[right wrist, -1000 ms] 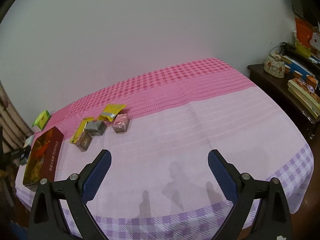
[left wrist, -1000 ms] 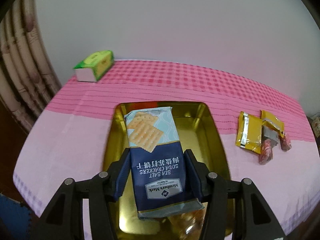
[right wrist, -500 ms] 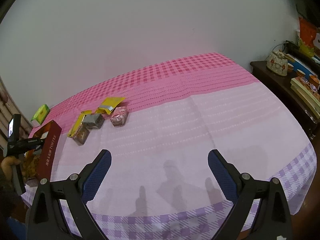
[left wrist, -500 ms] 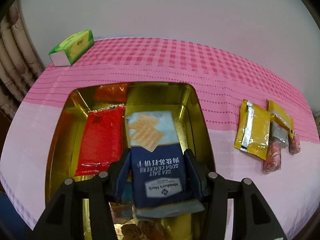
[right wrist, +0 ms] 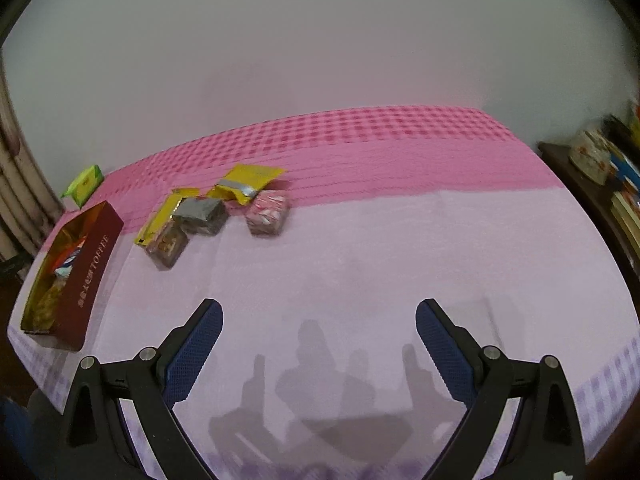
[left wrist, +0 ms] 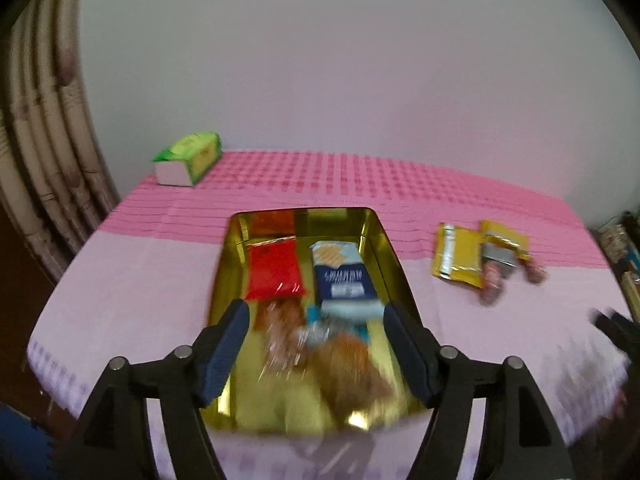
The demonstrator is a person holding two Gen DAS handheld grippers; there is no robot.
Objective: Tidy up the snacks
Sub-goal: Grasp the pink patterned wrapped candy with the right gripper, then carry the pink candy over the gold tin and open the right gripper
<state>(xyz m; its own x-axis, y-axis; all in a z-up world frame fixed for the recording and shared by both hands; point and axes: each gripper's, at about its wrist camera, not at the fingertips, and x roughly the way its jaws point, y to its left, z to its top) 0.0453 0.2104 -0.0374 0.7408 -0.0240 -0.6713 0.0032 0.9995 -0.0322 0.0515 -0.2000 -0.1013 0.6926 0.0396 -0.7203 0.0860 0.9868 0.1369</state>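
Observation:
A gold tin lies on the pink cloth, red-sided in the right wrist view. Inside it lie a blue soda cracker pack, a red packet and blurred orange wrapped snacks. My left gripper hovers above the tin's near end; its jaws are opening with nothing pressed between them, the cracker pack lying free beyond. Loose snacks sit right of the tin: yellow packets, a grey packet and pink wrapped cubes. My right gripper is open over bare cloth.
A green tissue box stands at the table's far left corner, by a curtain. A dark sideboard with a teapot and books stands past the table's right edge. A white wall is behind the table.
The left gripper let go of the cracker pack, which now lies in the tin, and drew back with jaws wider. The right gripper shifted, bringing the loose snacks closer.

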